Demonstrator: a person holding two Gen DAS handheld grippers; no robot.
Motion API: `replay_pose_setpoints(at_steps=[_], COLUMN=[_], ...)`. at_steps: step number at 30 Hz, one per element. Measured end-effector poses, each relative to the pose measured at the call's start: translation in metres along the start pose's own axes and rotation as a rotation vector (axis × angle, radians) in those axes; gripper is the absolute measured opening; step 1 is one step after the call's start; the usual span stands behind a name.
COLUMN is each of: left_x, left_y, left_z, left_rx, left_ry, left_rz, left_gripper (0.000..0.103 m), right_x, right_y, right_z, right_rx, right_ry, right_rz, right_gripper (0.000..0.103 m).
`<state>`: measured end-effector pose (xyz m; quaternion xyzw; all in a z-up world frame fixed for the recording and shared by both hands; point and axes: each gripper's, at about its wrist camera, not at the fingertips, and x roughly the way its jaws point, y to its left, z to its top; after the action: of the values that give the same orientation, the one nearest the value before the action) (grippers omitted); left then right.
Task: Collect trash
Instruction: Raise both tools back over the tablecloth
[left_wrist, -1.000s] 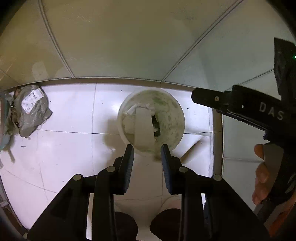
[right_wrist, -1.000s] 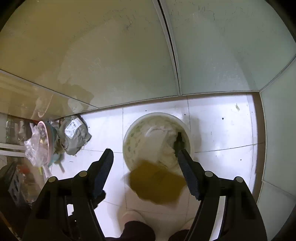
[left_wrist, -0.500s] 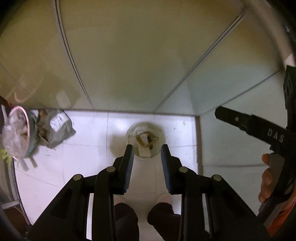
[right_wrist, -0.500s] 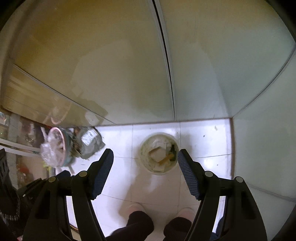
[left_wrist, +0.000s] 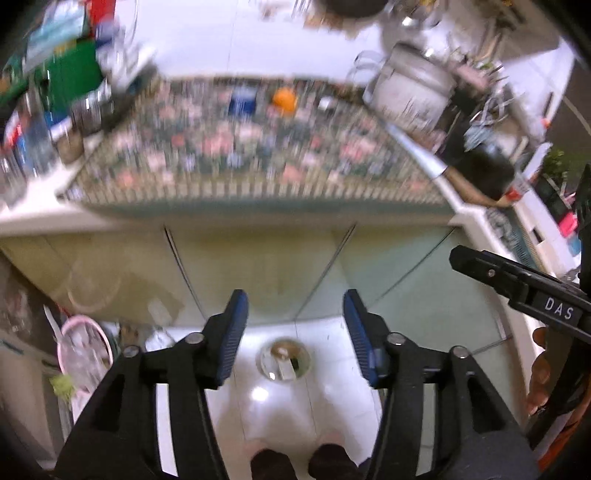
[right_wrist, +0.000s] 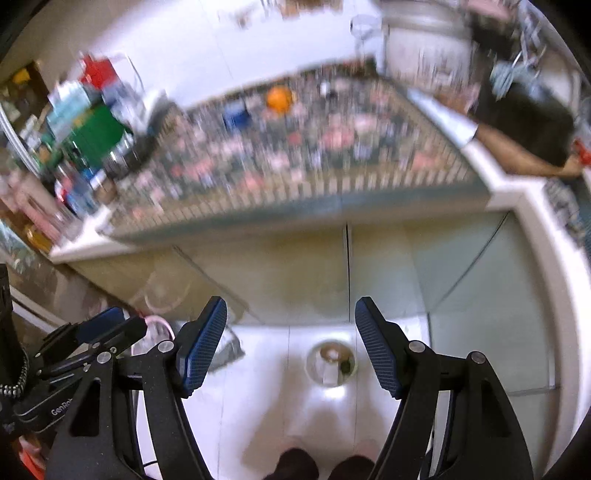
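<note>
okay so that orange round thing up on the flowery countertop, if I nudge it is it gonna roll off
Probably it would roll: the orange thing looks round, though blurred. It sits far back on the floral countertop, away from the front edge, so a gentle nudge likely won't send it off. It's likely firm, possibly fruit.

Both wrist cameras look steeply down from high above the floor, past a flower-patterned counter (left_wrist: 258, 155) at twelve o'clock. Each sees the trash bin (left_wrist: 283, 360) far below at six o'clock (small, its contents blurred) and the same orange thing (right_wrist: 277, 98) on the counter.
</note>
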<state>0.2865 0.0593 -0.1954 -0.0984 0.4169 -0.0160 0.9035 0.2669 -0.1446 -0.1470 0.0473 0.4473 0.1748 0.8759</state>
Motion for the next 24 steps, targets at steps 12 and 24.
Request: replay_pose_setpoints(at_steps=[12, 24], left_x=[-0.096, -0.045], left_y=[-0.007, -0.031], left_z=[0.049, 0.136], left_rx=[0.073, 0.050], left_ry=[-0.218, -0.265], left_rz=[0.027, 0.097], left_gripper=[0.099, 0.099], right_x=[-0.092, -0.057], right_y=[0.024, -0.019], right_z=[0.041, 0.116], right_rx=[-0.047, -0.093], right_ry=[-0.262, -0.288], right_rz=[-0.107, -0.049], right_gripper=[0.083, 0.084])
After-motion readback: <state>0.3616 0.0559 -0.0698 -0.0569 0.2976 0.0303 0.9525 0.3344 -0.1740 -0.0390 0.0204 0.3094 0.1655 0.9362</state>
